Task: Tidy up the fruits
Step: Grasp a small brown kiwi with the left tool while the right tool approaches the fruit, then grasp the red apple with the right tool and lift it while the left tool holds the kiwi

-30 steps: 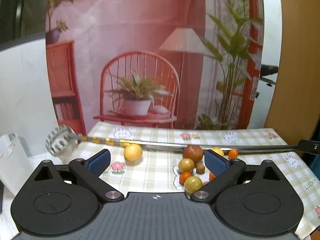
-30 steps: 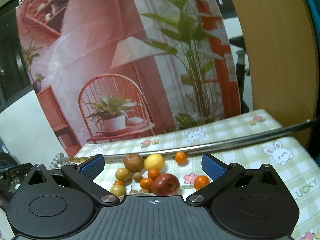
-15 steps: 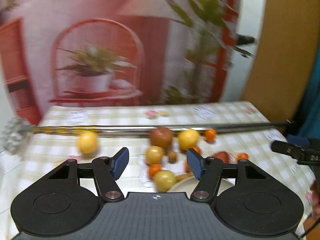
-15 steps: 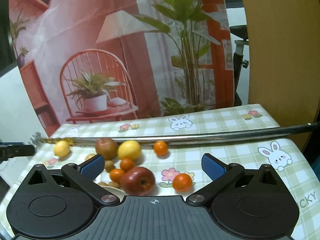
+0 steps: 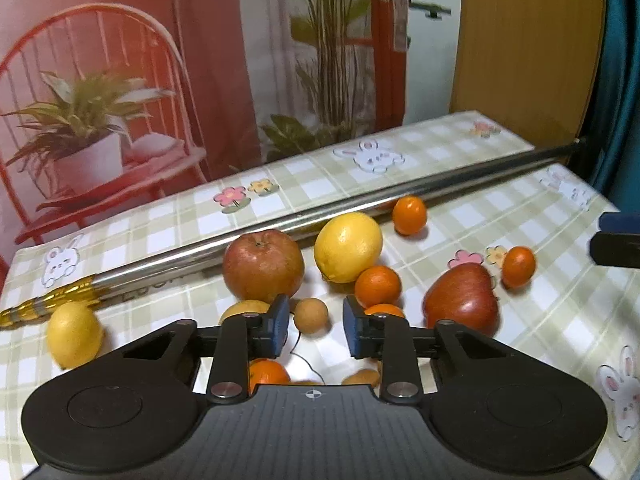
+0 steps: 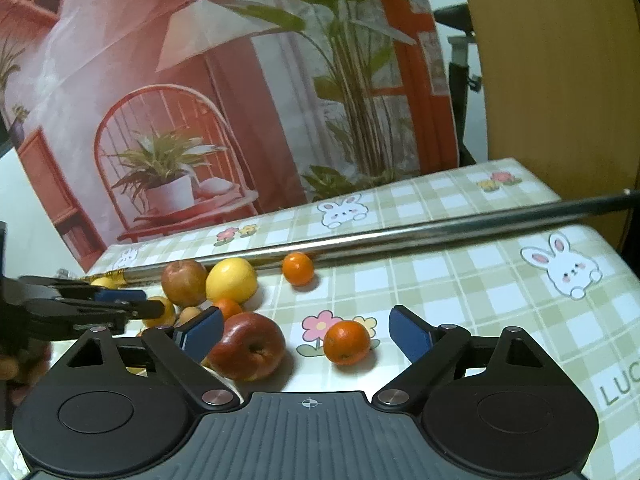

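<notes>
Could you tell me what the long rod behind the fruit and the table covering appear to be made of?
The rod looks like polished metal: it is silvery with long mirror-like highlights, and has a gold-coloured twisted section at one end. The table covering seems to be a smooth wipeable sheet, perhaps vinyl or oilcloth, printed with checks, rabbits and flowers; its faint sheen suggests so, though coated fabric is possible.

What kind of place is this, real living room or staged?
Likely a staged setup: the chair, lamp and plants are printed on a hanging backdrop. In front, a table with a bunny-print checked tablecloth, loose fruit, and a metal rod lying across it.

orange (image 5: 267,372) half hidden by left hand-held gripper (image 5: 314,326)
</notes>
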Tool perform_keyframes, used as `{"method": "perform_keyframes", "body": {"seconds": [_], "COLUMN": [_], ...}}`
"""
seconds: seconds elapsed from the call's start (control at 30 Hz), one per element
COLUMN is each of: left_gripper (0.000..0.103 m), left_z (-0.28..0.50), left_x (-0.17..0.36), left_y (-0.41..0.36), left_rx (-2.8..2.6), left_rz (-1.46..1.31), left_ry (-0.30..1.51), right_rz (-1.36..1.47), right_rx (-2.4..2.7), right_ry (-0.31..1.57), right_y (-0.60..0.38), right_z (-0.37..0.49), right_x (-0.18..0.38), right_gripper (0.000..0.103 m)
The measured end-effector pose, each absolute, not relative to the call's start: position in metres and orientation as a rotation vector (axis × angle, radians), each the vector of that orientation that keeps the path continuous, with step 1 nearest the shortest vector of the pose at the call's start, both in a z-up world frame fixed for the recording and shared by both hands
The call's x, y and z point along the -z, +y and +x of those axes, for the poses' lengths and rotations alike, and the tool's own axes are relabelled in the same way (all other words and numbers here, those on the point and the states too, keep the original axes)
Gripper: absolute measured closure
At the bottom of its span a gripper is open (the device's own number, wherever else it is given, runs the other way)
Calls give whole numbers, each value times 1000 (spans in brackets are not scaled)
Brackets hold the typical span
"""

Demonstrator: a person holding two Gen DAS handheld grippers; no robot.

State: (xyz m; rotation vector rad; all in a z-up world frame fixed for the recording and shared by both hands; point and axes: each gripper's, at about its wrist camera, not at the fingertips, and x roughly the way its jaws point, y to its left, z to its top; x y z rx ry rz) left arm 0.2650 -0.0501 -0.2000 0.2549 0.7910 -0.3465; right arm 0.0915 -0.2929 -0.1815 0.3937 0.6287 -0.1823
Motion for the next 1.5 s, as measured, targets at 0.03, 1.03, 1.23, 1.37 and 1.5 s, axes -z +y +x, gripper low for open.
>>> {"method": "perform_keyframes", "body": {"seconds": [0.03, 1.03, 1.23, 1.37, 1.5], "left_gripper": [79, 77, 77, 77, 77], "left_z": [272, 285, 248, 220, 197], "left_x": [205, 209, 186, 181, 176], "left_y": [-52, -53, -41, -30, -20], "left_rx": [351, 346, 353, 336, 311], "left_rz": [258, 235, 157, 103, 53], "left_ry": [806, 842, 779, 752, 728], "right_rz": [398, 436, 387, 342, 284], "right_rx": [184, 181, 110, 36, -39], "right_ry": [630, 656, 674, 710, 755], "right_y": [-294, -306, -298, -287, -266], "right_z": [93, 95, 110, 137, 171], "right_x": [182, 193, 195, 196, 200], "right_gripper": [16, 16, 20, 29, 42]}}
